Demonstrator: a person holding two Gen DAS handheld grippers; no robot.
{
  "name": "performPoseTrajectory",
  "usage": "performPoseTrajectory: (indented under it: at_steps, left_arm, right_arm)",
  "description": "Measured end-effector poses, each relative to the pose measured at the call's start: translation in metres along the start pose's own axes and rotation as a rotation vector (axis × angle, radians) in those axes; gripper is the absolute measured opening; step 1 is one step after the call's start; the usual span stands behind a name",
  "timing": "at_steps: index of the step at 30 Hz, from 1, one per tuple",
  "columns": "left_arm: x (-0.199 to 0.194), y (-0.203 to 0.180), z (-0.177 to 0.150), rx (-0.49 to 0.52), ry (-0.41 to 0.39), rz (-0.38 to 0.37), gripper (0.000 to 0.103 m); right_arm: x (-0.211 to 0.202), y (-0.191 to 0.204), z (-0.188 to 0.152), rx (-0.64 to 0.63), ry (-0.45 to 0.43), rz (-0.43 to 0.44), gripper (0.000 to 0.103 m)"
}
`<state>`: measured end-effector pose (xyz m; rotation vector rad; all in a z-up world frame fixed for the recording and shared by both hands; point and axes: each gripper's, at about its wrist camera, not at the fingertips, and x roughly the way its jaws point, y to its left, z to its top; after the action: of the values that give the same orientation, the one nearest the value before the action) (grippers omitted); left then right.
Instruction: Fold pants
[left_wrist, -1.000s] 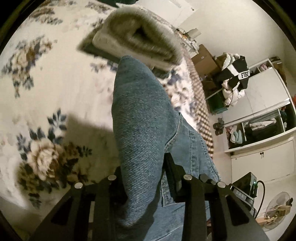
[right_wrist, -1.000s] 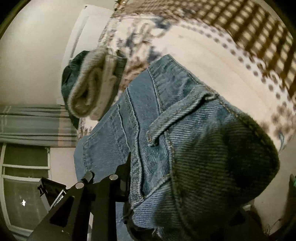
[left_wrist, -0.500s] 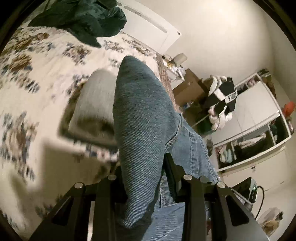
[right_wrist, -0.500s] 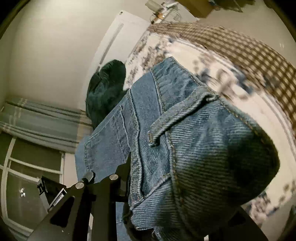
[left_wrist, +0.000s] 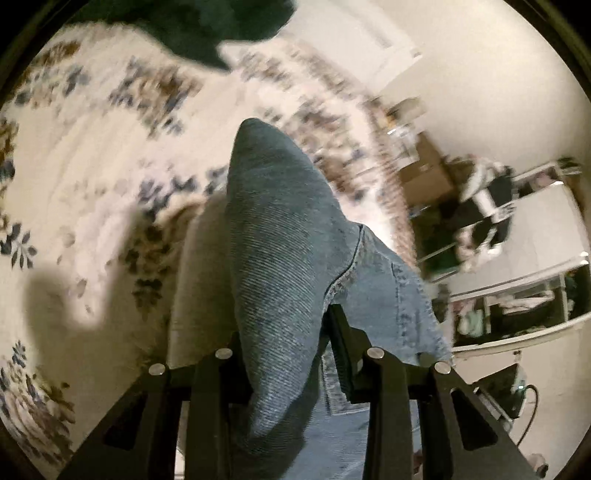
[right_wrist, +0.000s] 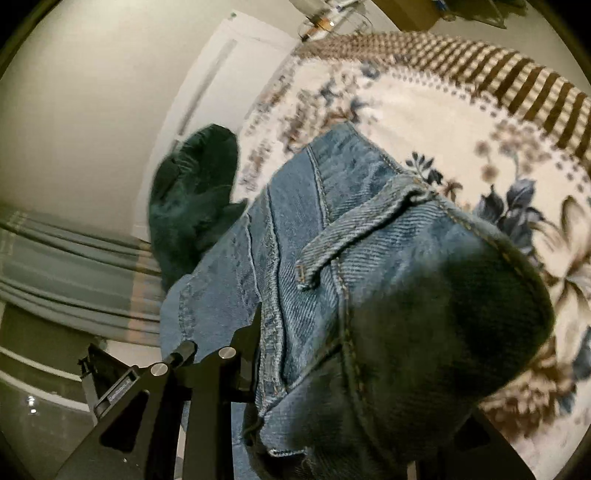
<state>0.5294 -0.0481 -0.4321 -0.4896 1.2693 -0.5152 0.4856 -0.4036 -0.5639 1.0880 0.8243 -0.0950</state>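
The bed (left_wrist: 92, 192), under its floral spread, lies below and ahead of both grippers, its surface bare apart from a dark green heap (right_wrist: 192, 206) at the far end. The jeans (left_wrist: 280, 258) hang over it, bunched, carried between the two hands rather than lying flat. The left gripper (left_wrist: 291, 354) has its jaws pinching a thick fold of denim. The right gripper (right_wrist: 295, 354) pinches the waistband edge beside a belt loop (right_wrist: 354, 232); only its left jaw shows. Both hands look equally near the bed, so laying the jeans out flat probably comes next.
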Motion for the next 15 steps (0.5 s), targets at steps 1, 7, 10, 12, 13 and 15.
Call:
performPoseTrajectory:
  at_steps: [1,7,10,12,13,15]
  left_arm:
    - [0.004,0.007,0.001,-0.011,0.008,-0.001,0.031]
    - [0.006,0.029,-0.004,-0.044,0.025,-0.005,0.04]
    - [-0.002,0.023,-0.006,-0.023,0.029,0.02,0.043]
    - [-0.006,0.018,-0.008,-0.014,0.036,0.035,0.044]
    - [-0.009,0.015,-0.011,-0.011,0.038,0.045,0.044]
    - [-0.014,0.012,-0.014,-0.016,0.031,0.076,0.044]
  right_arm:
    - [0.014,-0.007,-0.001,-0.002,0.014,-0.013,0.028]
    - [0.025,-0.02,0.0,-0.016,0.086,-0.028,0.038]
    - [0.01,-0.029,-0.001,-0.012,0.102,-0.049,0.043]
    - [-0.003,-0.035,-0.008,-0.016,0.107,-0.081,0.044]
    - [-0.008,-0.037,-0.009,-0.014,0.107,-0.1,0.044]
    - [-0.019,-0.038,-0.012,-0.016,0.107,-0.139,0.046]
